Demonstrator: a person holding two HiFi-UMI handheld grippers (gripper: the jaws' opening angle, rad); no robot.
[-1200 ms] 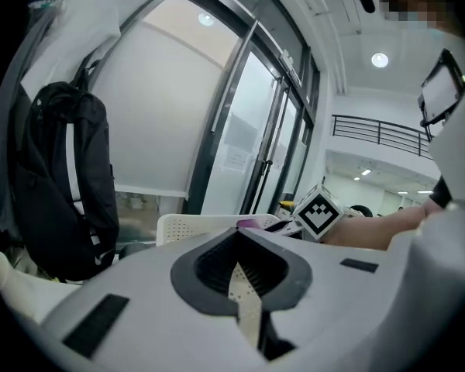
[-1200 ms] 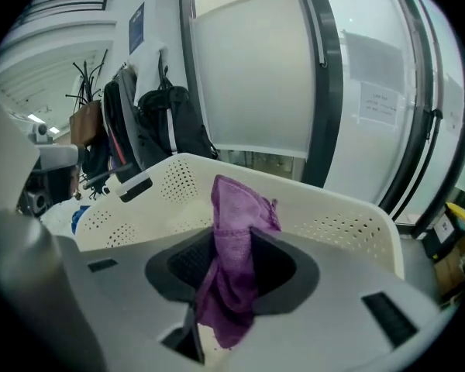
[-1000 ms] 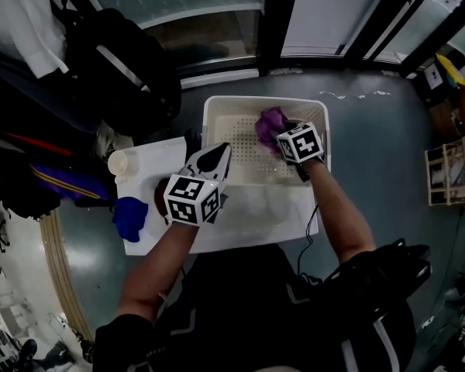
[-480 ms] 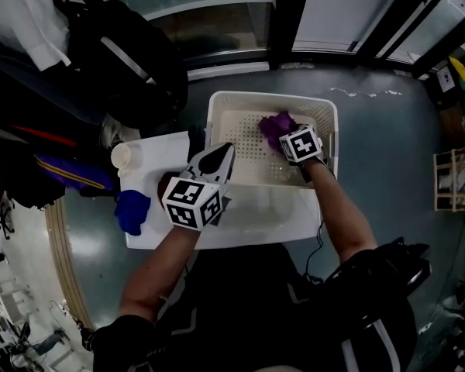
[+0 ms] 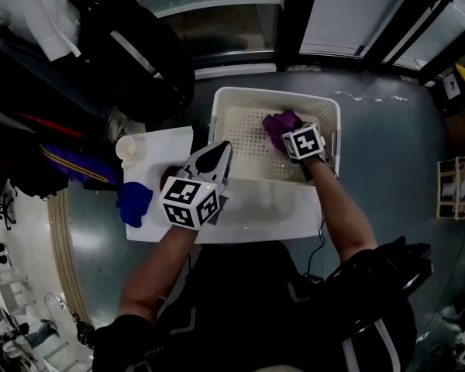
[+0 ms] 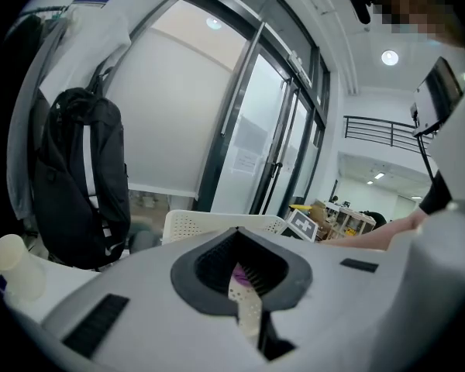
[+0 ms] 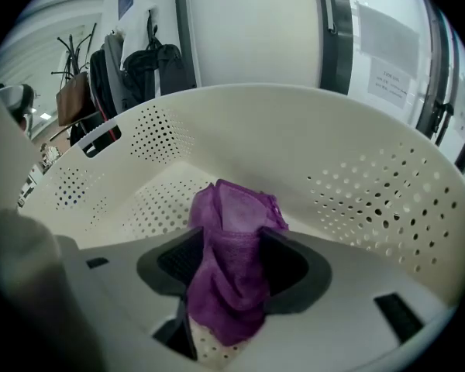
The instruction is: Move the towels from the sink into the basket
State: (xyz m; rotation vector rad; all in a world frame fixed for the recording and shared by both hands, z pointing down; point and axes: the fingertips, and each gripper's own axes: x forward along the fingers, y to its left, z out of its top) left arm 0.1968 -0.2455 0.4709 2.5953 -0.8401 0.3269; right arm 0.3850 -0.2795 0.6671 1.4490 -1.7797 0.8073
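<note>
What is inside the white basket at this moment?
One purple towel lies in the basket, between the jaws of the right gripper, which have just been opening. The perforated floor under the towel and the gripper is covered.

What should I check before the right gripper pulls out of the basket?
1. Purple towel in basket: ok, resting on its floor.
2. Right gripper released: ok, jaws have just been opening; pads look clear of the towel between them.
3. Left gripper free: ok, nothing between its jaws.
4. All towels moved: not ok, blue towel lies at the white counter edge, outside the basket.
5. Towel snagged on a pad: cannot tell.
</note>
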